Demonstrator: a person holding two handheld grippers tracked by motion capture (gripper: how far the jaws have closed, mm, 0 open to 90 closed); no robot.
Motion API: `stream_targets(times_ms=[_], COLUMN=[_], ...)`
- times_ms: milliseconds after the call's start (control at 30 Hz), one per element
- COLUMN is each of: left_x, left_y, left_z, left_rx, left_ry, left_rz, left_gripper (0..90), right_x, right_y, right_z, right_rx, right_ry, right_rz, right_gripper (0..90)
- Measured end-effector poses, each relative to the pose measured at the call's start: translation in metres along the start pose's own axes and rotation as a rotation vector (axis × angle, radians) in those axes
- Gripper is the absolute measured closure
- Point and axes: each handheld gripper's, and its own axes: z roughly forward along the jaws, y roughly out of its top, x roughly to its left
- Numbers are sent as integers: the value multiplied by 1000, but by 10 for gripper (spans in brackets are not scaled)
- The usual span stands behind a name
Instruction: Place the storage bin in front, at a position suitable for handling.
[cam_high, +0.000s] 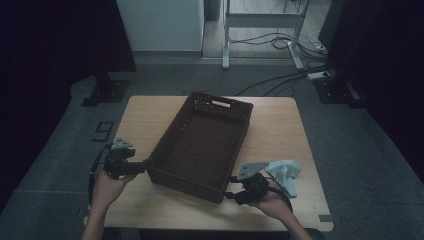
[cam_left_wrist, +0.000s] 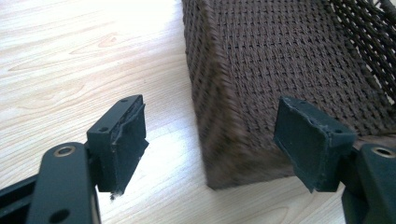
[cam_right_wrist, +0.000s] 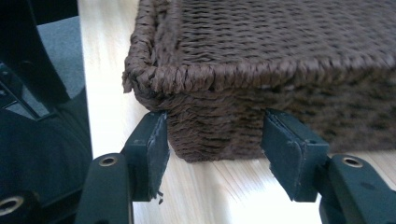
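Nearest the high camera, the person's two forearms come in from the bottom edge, each hand carrying a gripper aimed at one near corner of the dark woven basket (cam_high: 200, 145), which sits slantwise on the middle of the wooden table (cam_high: 280, 130), empty as far as the pictures show.

On the left, the left gripper (cam_high: 142, 166) lies low and level at the basket's near left corner. In the left gripper view its jaws stand open, with the corner of the basket (cam_left_wrist: 224, 140) ahead of them and between their lines; neither pad touches the weave.

On the right, the right gripper (cam_high: 231, 186) sits at the basket's near right corner. In the right gripper view its jaws straddle that rounded corner (cam_right_wrist: 210, 135), the left pad just at the weave and the right pad close beside it. They look apart rather than pressed, so nothing is gripped yet.

Beyond the right hand, a pale blue object (cam_high: 286, 172) lies on the table, untouched.

Judged from this, both grippers are lined up but neither has clamped; closing on the corners and shifting or lifting the basket still lies ahead.
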Motion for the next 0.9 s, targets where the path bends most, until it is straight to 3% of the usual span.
stream_targets(times_ms=[200, 367, 567, 633, 733, 900], left_x=[3, 4, 3, 2, 5, 9], left_y=[3, 9, 11, 10, 8, 2], left_z=[7, 20, 28, 28, 26, 19], left_rx=[15, 45, 63, 64, 65, 62], left_ry=[27, 61, 15, 38, 18, 7], left_rz=[-21, -14, 0, 5, -3, -12], left_gripper=[253, 309, 579, 611, 632, 635], right_x=[11, 10, 12, 14, 18, 23], right_y=[15, 12, 14, 16, 18, 18], right_z=[17, 17, 25, 27, 29, 32], right_rx=[14, 16, 15, 11, 21, 10], right_ry=[26, 18, 21, 27, 7, 20], right_rz=[-41, -26, -23, -21, -33, -29], right_gripper=[407, 410, 412, 413, 410, 411])
